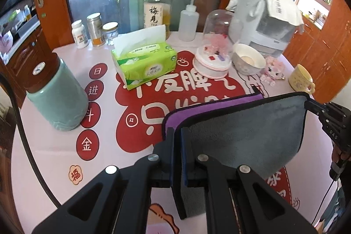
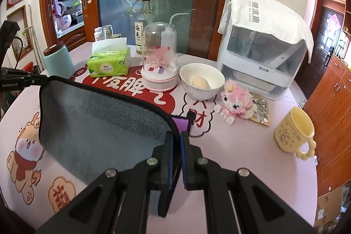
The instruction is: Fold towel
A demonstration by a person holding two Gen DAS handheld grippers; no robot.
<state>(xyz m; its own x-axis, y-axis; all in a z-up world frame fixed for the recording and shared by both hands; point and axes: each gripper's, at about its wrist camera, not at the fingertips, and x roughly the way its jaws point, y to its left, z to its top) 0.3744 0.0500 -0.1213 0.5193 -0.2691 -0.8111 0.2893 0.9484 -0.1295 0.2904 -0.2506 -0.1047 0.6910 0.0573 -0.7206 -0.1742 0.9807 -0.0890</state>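
Left wrist view | your left tongs (image 1: pixel 176 135) and right tongs (image 2: pixel 177 137) pinch the soft grey-and-purple cloth towel (image 1: pixel 241 124) | pull unevenly and a corner could slip.

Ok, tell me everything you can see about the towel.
The towel is plush, microfibre-looking cloth, grey on one face and purple on the other, with a dark stitched border. It is lifted off the pink printed tablecloth and stretched between the two tools: the left gripper has its jaws shut on one top corner, the right gripper on the other. The grey face sags toward the cameras; a purple strip shows behind the top edge. Its lower edge is hidden.
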